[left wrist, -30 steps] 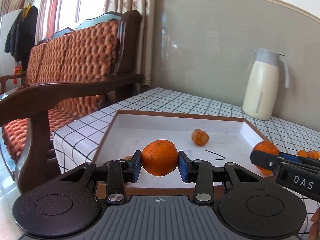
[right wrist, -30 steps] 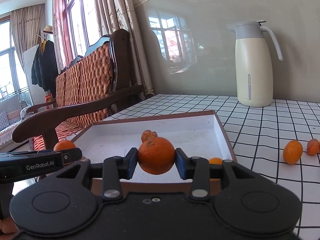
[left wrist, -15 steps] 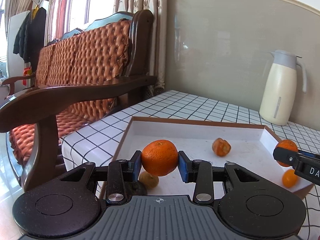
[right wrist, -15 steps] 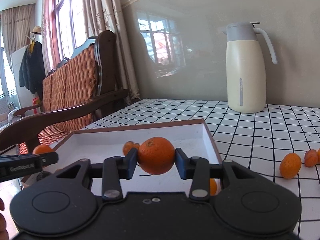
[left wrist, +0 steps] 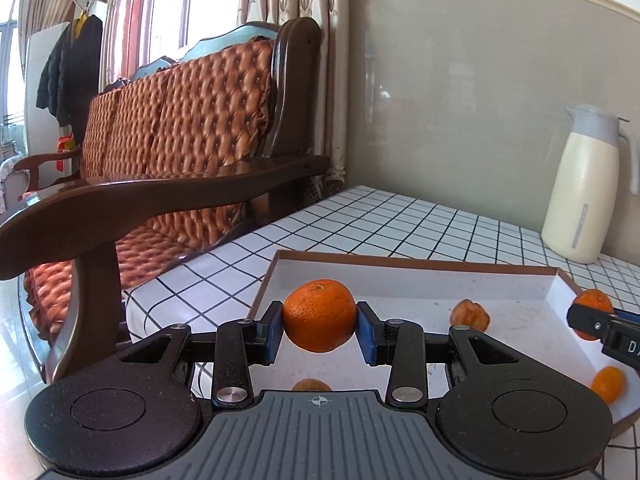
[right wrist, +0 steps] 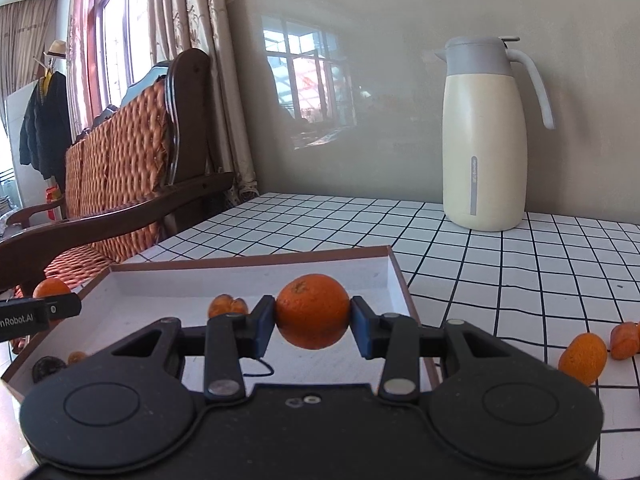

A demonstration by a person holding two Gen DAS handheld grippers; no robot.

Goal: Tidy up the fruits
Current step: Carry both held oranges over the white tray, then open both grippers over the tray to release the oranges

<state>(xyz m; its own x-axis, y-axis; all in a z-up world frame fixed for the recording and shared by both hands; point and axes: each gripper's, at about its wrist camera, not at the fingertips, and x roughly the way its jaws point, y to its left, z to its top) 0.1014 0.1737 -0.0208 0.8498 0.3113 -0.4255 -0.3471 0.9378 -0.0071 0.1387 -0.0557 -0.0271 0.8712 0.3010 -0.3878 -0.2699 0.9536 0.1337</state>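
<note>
My left gripper [left wrist: 319,333] is shut on an orange [left wrist: 319,314], held above the near left part of the white tray [left wrist: 420,270]. My right gripper [right wrist: 313,329] is shut on another orange [right wrist: 312,310] above the tray's [right wrist: 248,270] near right part. Each gripper shows at the edge of the other's view, the right one [left wrist: 600,326] and the left one [right wrist: 38,314]. In the tray lie a wrinkled small fruit [left wrist: 470,314], a small orange fruit [left wrist: 608,384] and another fruit [left wrist: 312,385] partly hidden under my left gripper.
Two small orange fruits [right wrist: 582,358] [right wrist: 625,340] lie on the checked tablecloth [right wrist: 520,280] right of the tray. A cream thermos jug [right wrist: 484,136] stands at the back by the wall. A wooden sofa [left wrist: 160,152] stands close to the table's left edge.
Both grippers have lifted and pulled back a little with their oranges still held. The tray now sits lower and farther right in the left view.
</note>
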